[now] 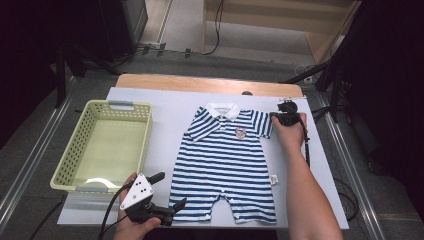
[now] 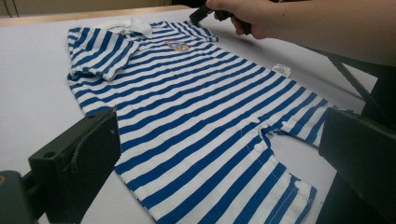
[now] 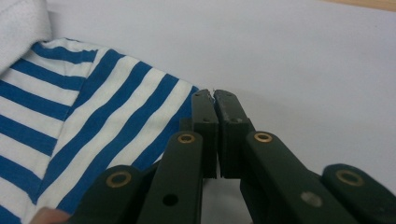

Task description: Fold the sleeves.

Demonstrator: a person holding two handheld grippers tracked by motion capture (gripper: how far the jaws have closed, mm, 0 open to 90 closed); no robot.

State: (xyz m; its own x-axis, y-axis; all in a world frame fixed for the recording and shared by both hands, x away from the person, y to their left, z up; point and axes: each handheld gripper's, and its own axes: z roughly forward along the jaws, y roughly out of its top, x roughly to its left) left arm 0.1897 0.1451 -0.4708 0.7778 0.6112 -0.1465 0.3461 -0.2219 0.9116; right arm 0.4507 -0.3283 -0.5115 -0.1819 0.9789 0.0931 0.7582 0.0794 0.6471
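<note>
Jaws of the left gripper (image 1: 172, 209) stand apart in the high view, beside the lower left leg of the striped romper (image 1: 225, 165), which lies flat on the desk (image 1: 170, 107) near an empty basket (image 1: 75, 150). From the left gripper view, both jaws frame the romper's (image 2: 196, 116) legs without touching. In the right gripper view, the right gripper (image 3: 215, 100) is pressed together at the sleeve edge (image 3: 184, 100); whether cloth is pinched I cannot tell. If it caught only the hem, lifting may slip it free.
</note>
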